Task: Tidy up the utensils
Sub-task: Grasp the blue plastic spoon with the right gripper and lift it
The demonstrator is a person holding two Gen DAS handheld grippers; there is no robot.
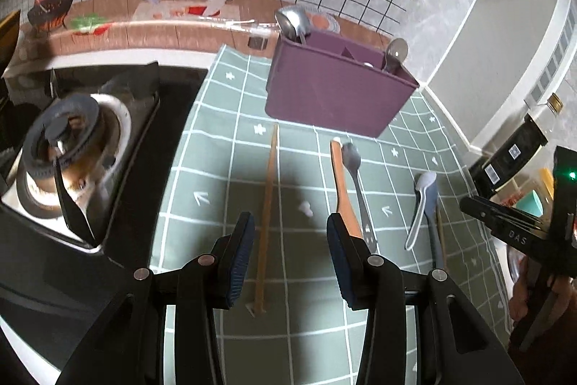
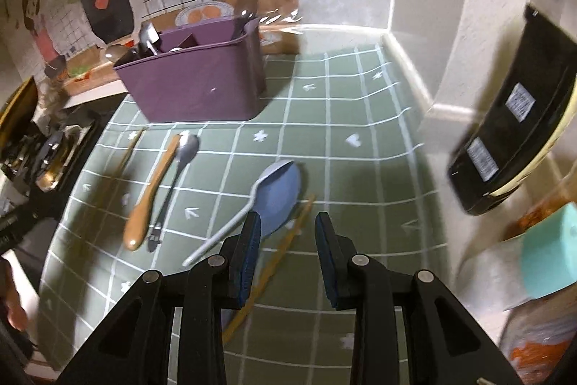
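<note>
Blue-padded jaws frame both views, and neither pair has anything between them. My left gripper [image 1: 290, 233] hangs with its jaws apart over the green checked mat [image 1: 223, 139], and a wooden chopstick [image 1: 267, 204] runs lengthwise just inside its left finger — I judge I am lined up to pinch it along its thin axis. My right gripper [image 2: 287, 233] is likewise released and empty, poised above the blue spatula [image 2: 279, 195] with a pale plastic spoon [image 2: 234, 222] lying across it. A second wooden stick [image 2: 274, 255] slips under my left finger there, so its near end is hidden from me.

Farther out, a wooden-handled utensil [image 1: 342, 190] and a metal spoon [image 1: 357, 183] lie side by side, touching or nearly so; I cannot tell which. All of these loose pieces lie parallel on the mat, handles toward me, which reads as a staging row for sorting.

Beyond them stands the purple caddy [image 1: 331, 96], divided inside, already holding a large metal spoon [image 1: 294, 20] in its left compartment and another metal utensil [image 1: 395, 55] at the right end — bowls up. What else sits in the middle sections I cannot make out; the walls block it.

At the left, the gas burner [image 1: 68, 136] is partly cut off; at the right edge, motion blur smears the dark package [image 2: 512, 128].
</note>
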